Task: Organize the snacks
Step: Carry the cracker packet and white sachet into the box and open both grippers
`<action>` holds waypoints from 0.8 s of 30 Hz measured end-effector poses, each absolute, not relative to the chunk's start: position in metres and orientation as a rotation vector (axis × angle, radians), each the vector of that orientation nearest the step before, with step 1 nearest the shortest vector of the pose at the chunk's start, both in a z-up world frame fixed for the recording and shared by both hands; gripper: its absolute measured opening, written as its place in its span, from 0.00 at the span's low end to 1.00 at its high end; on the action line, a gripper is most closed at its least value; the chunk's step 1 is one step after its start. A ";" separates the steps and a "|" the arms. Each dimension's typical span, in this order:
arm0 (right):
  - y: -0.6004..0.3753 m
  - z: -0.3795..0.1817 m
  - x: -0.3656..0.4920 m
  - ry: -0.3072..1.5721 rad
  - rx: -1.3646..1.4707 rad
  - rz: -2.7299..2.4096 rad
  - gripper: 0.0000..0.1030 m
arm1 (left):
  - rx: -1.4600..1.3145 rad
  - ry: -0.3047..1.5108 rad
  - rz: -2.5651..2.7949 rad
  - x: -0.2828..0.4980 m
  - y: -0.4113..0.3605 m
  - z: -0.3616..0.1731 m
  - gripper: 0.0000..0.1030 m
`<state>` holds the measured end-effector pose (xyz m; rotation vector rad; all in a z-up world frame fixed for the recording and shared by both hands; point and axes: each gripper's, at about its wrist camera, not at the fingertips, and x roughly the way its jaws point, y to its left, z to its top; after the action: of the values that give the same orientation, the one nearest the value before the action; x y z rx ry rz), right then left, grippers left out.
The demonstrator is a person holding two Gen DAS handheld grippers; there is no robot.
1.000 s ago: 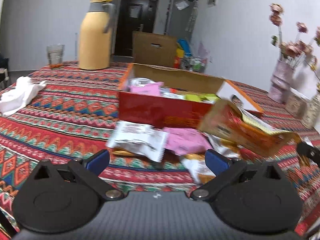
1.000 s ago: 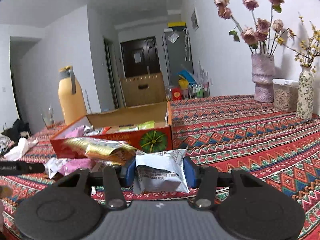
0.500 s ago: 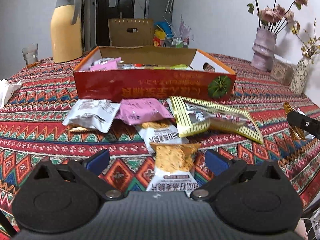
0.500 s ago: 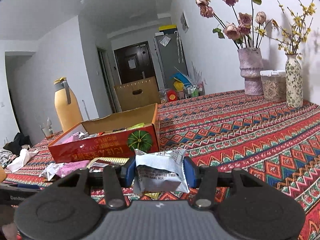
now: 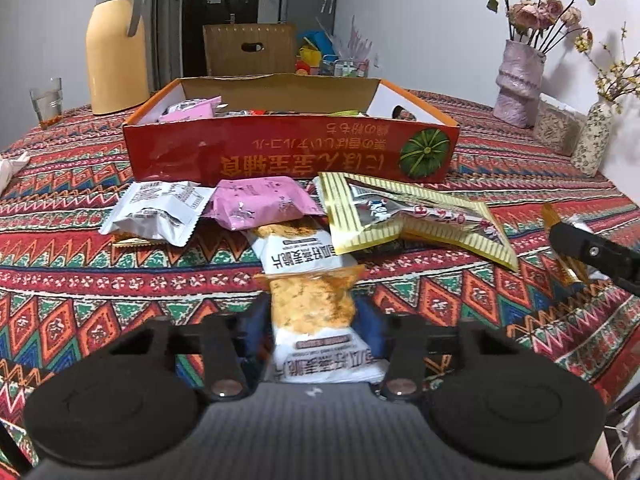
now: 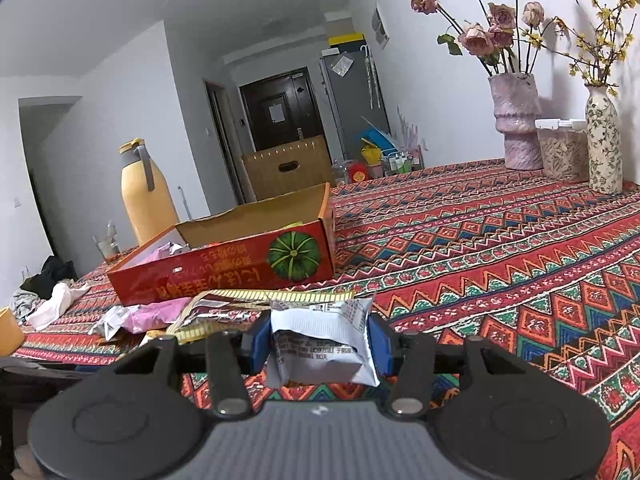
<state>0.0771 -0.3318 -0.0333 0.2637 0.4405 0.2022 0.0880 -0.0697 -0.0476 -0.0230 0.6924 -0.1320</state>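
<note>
My left gripper [image 5: 312, 316] has just been closing, and its blue pads now squeeze an orange-and-white cracker packet [image 5: 316, 328] that lies lengthwise between them on the patterned tablecloth [image 5: 100, 280]. My right gripper [image 6: 320, 340] pinches a white snack packet [image 6: 324, 344] from both sides, its crimped top edge sticking up past the pads. Just beyond the cracker packet a second packet of the same kind [image 5: 296, 252] lies touching it, partly under a gold-striped foil bag [image 5: 404, 216]. To its left sit a pink packet [image 5: 260, 204] and a white printed packet [image 5: 160, 212], overlapping each other. At the far right edge of my left view, the right gripper's black finger pokes in. Behind the loose pile stands the open red cardboard box [image 5: 288, 152] with the green pumpkin print, more packets inside it. Farther back: a yellow thermos jug [image 5: 116, 48] and a glass [image 5: 47, 100] at left, a pink vase of dried roses [image 6: 516, 128] at right.
</note>
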 end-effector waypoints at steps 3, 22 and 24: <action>-0.330 -0.034 0.077 0.444 0.259 0.205 0.48 | -0.031 0.690 -0.138 0.087 -0.068 -0.047 0.41; -0.305 -0.017 0.090 0.431 0.200 0.225 0.48 | -0.045 0.582 -0.133 0.084 -0.050 -0.015 0.41; -0.301 -0.014 0.094 0.425 0.193 0.229 0.48 | -0.046 0.568 -0.133 0.087 -0.049 -0.010 0.41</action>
<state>0.0944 -0.3008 -0.0140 0.1933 0.4248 0.2291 0.0866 -0.0490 -0.0100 -0.0464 0.5677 -0.1331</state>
